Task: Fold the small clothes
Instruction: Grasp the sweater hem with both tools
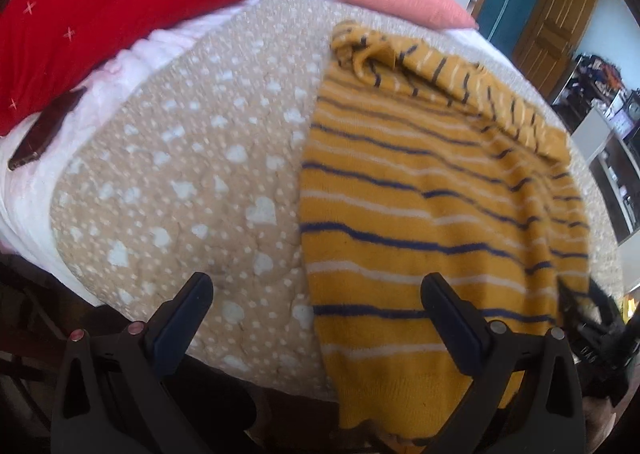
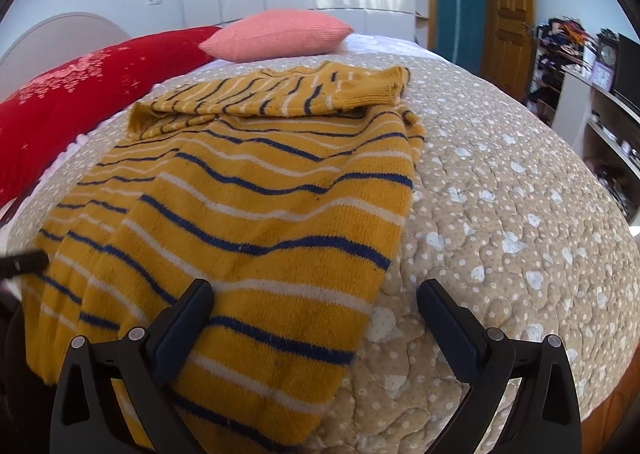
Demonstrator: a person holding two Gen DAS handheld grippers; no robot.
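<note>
**Jaws spread at the hem, before the next fold**

Both the left gripper [image 1: 316, 296] and right gripper [image 2: 314, 294] are wide apart, holding nothing. The mustard-yellow knitted sweater with navy and white stripes [image 2: 256, 214] lies lengthwise on the beige dotted quilted bedspread [image 2: 500, 214], sleeves folded across its top. Pinch both hem corners evenly; lift together.

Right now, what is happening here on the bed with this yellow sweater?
A person holding a gripper in each hand is folding a yellow striped sweater on a beige quilt. The sweater lies flat, both sleeves already folded across its top. The left gripper and the right gripper are both open and hold nothing, each hovering over the sweater's near end, one at either side edge. A red pillow and a pink pillow lie at the head of the bed.
</note>
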